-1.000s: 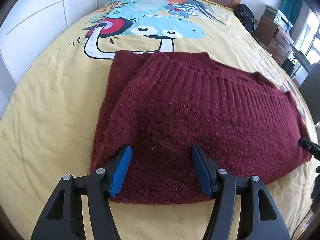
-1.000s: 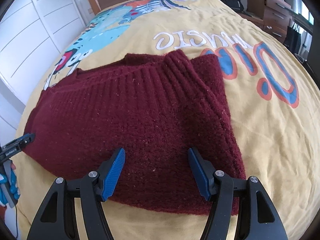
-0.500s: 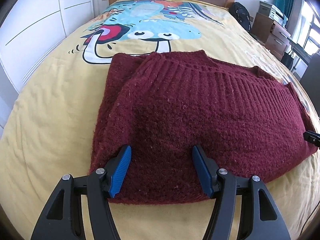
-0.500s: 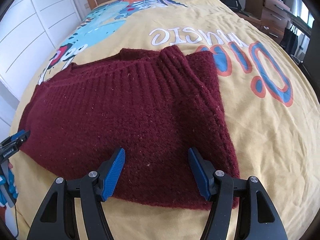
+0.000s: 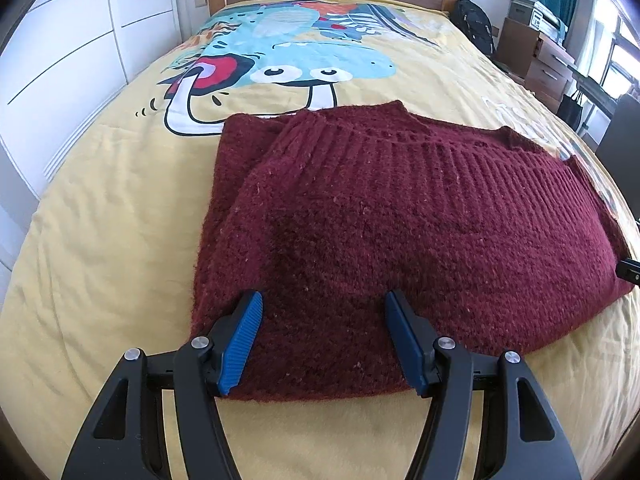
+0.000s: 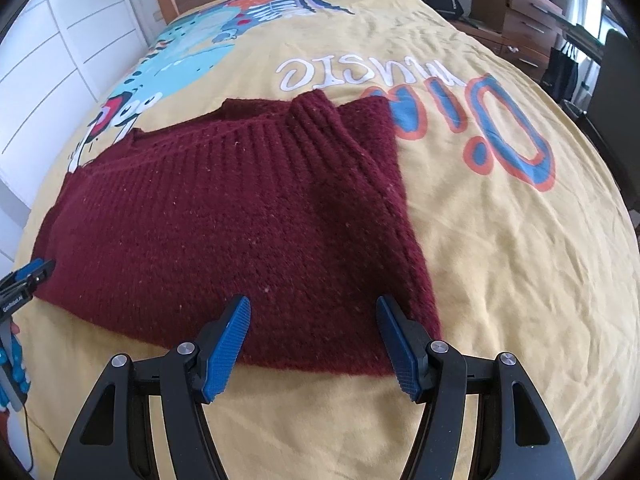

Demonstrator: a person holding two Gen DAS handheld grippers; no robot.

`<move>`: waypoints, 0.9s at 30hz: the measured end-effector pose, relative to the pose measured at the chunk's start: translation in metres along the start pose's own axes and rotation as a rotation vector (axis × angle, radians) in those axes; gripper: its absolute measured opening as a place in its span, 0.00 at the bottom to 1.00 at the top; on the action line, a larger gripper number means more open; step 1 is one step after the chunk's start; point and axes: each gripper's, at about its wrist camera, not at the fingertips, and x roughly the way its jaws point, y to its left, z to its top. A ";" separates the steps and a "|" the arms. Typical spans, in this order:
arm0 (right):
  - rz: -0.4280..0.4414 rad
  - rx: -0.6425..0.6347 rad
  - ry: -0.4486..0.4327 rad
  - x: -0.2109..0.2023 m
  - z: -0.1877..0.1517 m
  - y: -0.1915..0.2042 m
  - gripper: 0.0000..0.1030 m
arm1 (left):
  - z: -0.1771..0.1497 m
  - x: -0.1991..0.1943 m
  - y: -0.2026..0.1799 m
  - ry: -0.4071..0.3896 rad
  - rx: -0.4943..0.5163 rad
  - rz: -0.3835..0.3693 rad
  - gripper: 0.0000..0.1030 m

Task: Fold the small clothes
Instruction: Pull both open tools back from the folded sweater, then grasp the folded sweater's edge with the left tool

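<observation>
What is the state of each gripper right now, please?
Left gripper: jaws open, holding nothing, over the near edge of the maroon sweater.
Right gripper: jaws open, holding nothing, over the same sweater's near edge.

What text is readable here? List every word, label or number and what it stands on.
"music": white letters, upside down in the right wrist view, on the yellow bedspread.
"Di", with the next letter partly under the maroon sweater: blue-and-orange letters, same bedspread, also upside down.
"GenRobot.AI": small print on the left tongs, barely legible.
Labels on the boxes by the wall: too small to read.
</observation>
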 end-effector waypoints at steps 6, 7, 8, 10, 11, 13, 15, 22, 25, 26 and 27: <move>0.003 0.026 -0.008 -0.011 -0.007 -0.005 0.65 | 0.000 -0.005 0.001 0.003 -0.007 0.007 0.56; 0.006 0.031 -0.011 -0.013 -0.008 -0.005 0.65 | 0.000 -0.006 0.002 0.004 -0.007 0.008 0.56; 0.008 0.034 -0.012 -0.015 -0.009 -0.006 0.65 | 0.000 -0.008 0.002 0.004 -0.006 0.010 0.56; 0.012 0.041 -0.015 -0.019 -0.012 -0.007 0.65 | 0.000 -0.010 0.003 0.004 -0.002 0.016 0.56; 0.014 0.044 -0.015 -0.021 -0.013 -0.007 0.65 | 0.000 -0.011 0.003 0.003 -0.001 0.017 0.56; 0.016 0.050 -0.015 -0.024 -0.016 -0.009 0.65 | 0.000 -0.014 0.004 0.003 -0.001 0.020 0.56; 0.018 0.056 -0.017 -0.028 -0.020 -0.011 0.65 | 0.000 -0.017 0.006 0.001 -0.005 0.019 0.56; 0.030 0.079 -0.033 -0.041 -0.031 -0.017 0.65 | -0.009 -0.036 0.037 0.009 -0.111 -0.037 0.61; 0.032 0.085 -0.035 -0.045 -0.036 -0.020 0.65 | -0.019 -0.046 0.055 0.015 -0.188 -0.055 0.63; 0.034 0.087 -0.036 -0.046 -0.037 -0.020 0.65 | -0.022 -0.047 0.060 0.022 -0.211 -0.066 0.63; 0.037 0.090 -0.037 -0.047 -0.040 -0.021 0.65 | -0.025 -0.048 0.064 0.031 -0.231 -0.078 0.63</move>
